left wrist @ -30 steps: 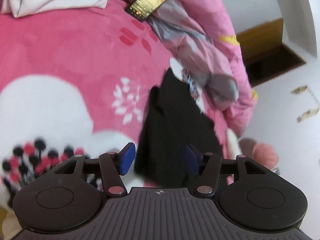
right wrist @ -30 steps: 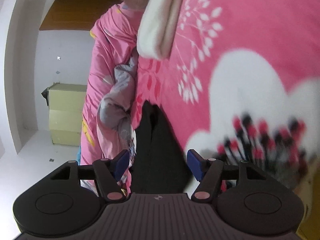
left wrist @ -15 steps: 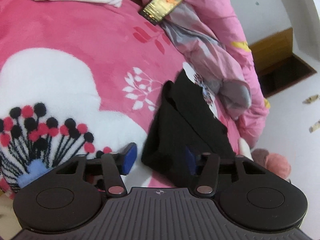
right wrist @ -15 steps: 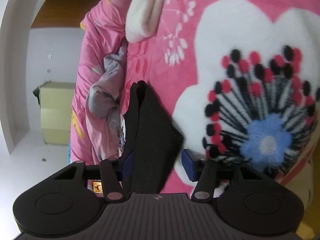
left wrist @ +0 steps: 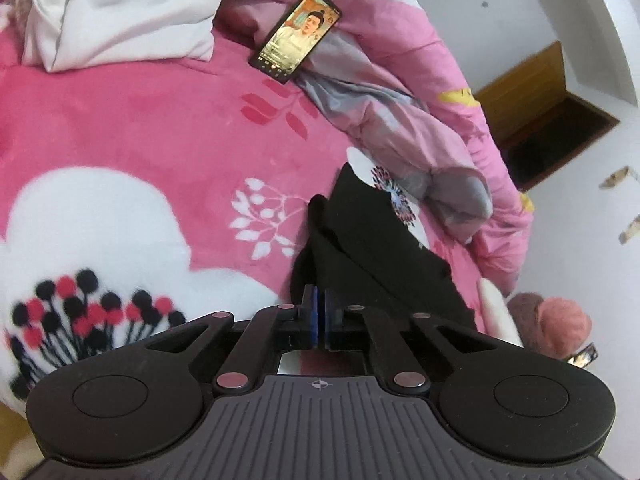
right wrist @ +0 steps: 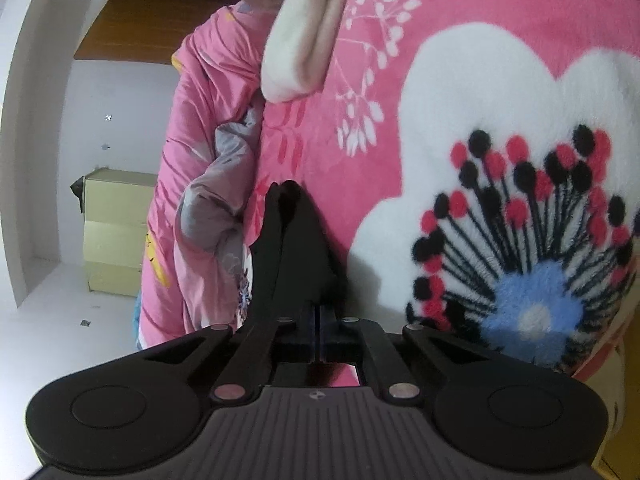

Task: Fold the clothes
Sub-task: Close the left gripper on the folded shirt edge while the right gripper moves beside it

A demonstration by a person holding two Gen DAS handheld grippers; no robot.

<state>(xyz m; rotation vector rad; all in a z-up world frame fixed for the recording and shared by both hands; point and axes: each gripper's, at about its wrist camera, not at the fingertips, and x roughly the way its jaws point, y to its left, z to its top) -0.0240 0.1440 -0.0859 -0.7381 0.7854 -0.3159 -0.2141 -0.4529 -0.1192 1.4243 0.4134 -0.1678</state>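
Now the left hand-held gripper (left wrist: 319, 312) is clenched on the near edge of the black garment (left wrist: 372, 256), and the right hand-held gripper (right wrist: 317, 330) pinches the same cloth (right wrist: 292, 248). It lies on the pink blanket (left wrist: 160, 128), beside a rumpled quilt (left wrist: 404, 112) with a phone (left wrist: 295, 40).

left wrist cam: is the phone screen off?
No. The phone lying on the pink blanket has a lit screen showing a video image.

No legible text. Phone (left wrist: 296, 36) screen shows small caption lines, too blurred to read.
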